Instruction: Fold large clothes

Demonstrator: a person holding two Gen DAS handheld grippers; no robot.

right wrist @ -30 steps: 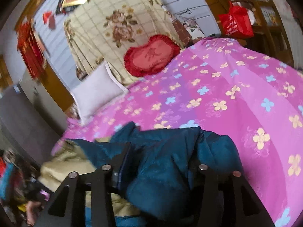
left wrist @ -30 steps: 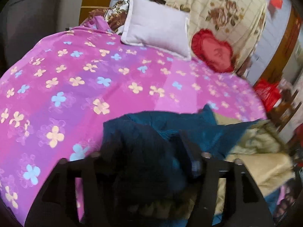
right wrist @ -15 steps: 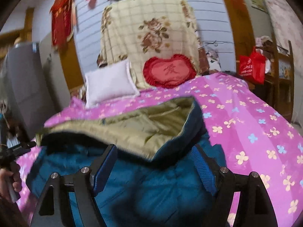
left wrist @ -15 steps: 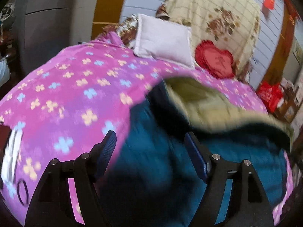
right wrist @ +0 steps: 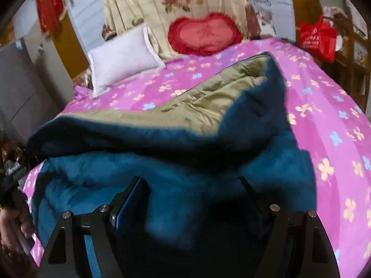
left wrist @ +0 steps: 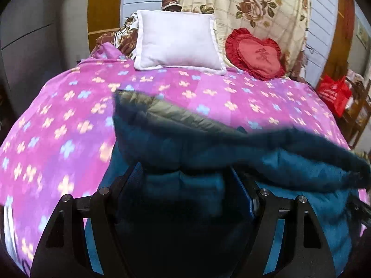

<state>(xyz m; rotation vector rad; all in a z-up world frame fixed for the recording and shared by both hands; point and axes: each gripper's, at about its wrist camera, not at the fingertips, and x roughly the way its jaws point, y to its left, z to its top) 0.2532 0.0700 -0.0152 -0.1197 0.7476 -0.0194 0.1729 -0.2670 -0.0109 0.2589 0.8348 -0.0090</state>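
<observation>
A large teal padded jacket (left wrist: 289, 162) with an olive lining (right wrist: 208, 97) lies spread on the pink flowered bedspread (left wrist: 58, 127). Its far edge is blurred and turned up, so the lining shows. In the left wrist view my left gripper (left wrist: 185, 169) stands wide, dark teal fabric lying between its fingers with the blue pads (left wrist: 245, 192) bare. My right gripper (right wrist: 190, 179) straddles the jacket's near part (right wrist: 92, 173). Its jaws are opening, and its blue pad (right wrist: 129, 201) is clear of the cloth.
A white pillow (left wrist: 178, 39) and a red heart cushion (left wrist: 255, 53) lean on a floral blanket (left wrist: 255, 7) at the bed's head. A red bag (right wrist: 317, 37) hangs at the right. A hand (right wrist: 9, 227) shows at the right wrist view's lower left.
The jacket, bunched in both shut grippers a second ago, has been flung forward over the bed, lining up. Both pairs of jaws have widened and the pads have come off the cloth.
</observation>
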